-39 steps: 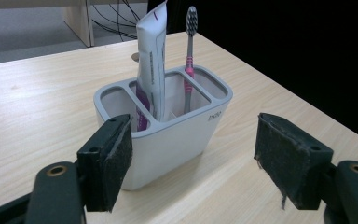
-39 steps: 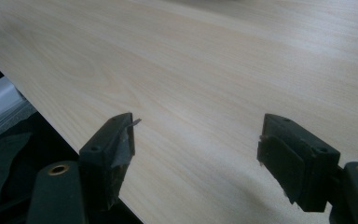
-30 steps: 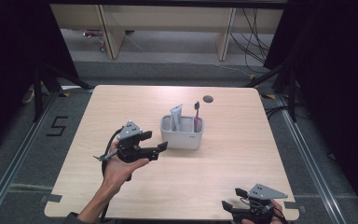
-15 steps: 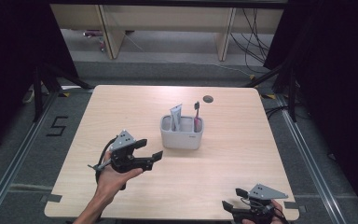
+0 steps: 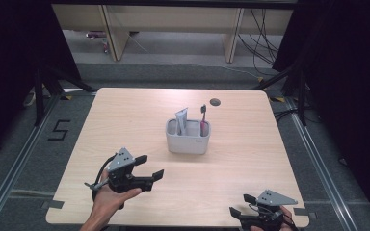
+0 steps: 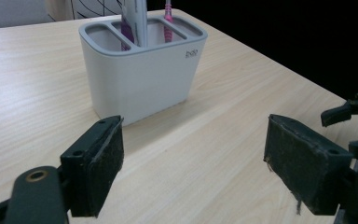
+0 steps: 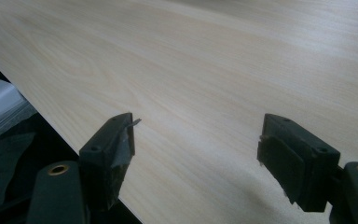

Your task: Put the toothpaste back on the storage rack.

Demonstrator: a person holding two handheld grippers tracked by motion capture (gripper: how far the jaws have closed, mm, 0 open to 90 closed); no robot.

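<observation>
Left tongs [image 5: 150,167] have drawn back toward the desk's [image 5: 125,120] near edge, jaws just opening, wide, empty. Right tongs [image 5: 239,205] wide. Mid-desk: one holder [image 5: 188,137], one toothbrush [image 5: 203,120], one tube [image 5: 181,120].

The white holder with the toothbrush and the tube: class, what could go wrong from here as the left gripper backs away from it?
1. The toothbrush and tube stand tall and leaning in the holder; a knock might tip them or slide the holder.
2. The left gripper has just been opening, nothing between its fingers, and points at the holder; swinging forward could clip it.
3. The right gripper sits open at the table edge; it could slip off.
</observation>
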